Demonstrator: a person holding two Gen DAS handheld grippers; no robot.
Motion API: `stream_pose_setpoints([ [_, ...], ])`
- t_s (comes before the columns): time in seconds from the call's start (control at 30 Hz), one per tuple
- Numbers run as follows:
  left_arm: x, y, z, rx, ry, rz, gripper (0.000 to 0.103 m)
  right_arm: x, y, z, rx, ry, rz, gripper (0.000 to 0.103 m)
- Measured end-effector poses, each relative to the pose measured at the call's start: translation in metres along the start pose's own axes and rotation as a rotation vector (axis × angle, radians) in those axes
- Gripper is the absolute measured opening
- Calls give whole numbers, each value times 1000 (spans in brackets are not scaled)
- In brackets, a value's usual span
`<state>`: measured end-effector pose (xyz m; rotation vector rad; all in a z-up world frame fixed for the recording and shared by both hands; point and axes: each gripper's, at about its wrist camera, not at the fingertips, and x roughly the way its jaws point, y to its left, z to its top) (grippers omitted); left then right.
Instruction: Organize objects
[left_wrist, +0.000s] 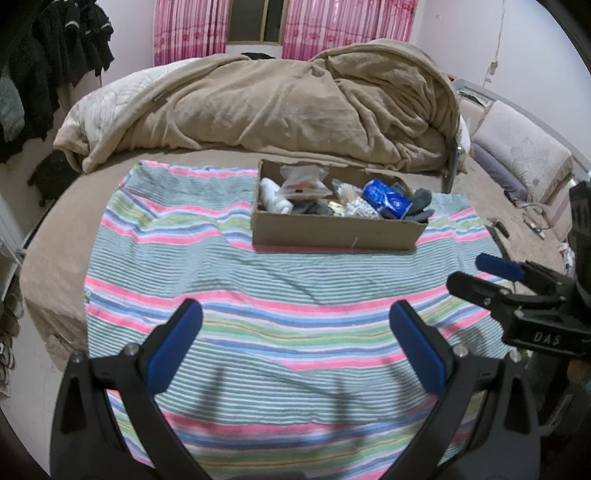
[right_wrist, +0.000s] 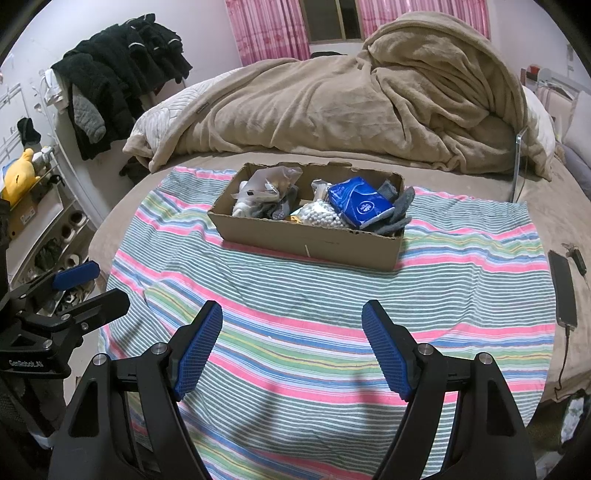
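A cardboard box (left_wrist: 332, 230) (right_wrist: 314, 242) stands on a striped cloth (left_wrist: 258, 280) (right_wrist: 332, 302) spread over the bed. It holds a blue tissue pack (left_wrist: 386, 199) (right_wrist: 358, 205), grey socks (left_wrist: 421, 203) (right_wrist: 400, 206), a bag of white beads (right_wrist: 321, 218), a clear plastic bag (left_wrist: 301, 181) (right_wrist: 269, 181) and a white item (left_wrist: 271, 195). My left gripper (left_wrist: 295, 314) is open and empty above the cloth, short of the box. My right gripper (right_wrist: 291, 314) is open and empty too; it also shows at the right of the left wrist view (left_wrist: 476, 273).
A bunched beige blanket (left_wrist: 295, 107) (right_wrist: 351, 99) lies behind the box. A phone (right_wrist: 563, 291) on a cable lies on the bed right of the cloth. Pillows (left_wrist: 517, 155) sit at the right. Dark clothes (right_wrist: 122, 74) hang at the left above a shelf.
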<state>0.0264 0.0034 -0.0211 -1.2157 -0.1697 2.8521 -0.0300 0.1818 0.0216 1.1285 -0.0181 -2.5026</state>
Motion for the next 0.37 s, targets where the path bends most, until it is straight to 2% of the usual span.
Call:
stream_pose_setpoints([
  [0.37,7,0,0,-6,13,-18,102,3,0,-2,3,7,3,81],
])
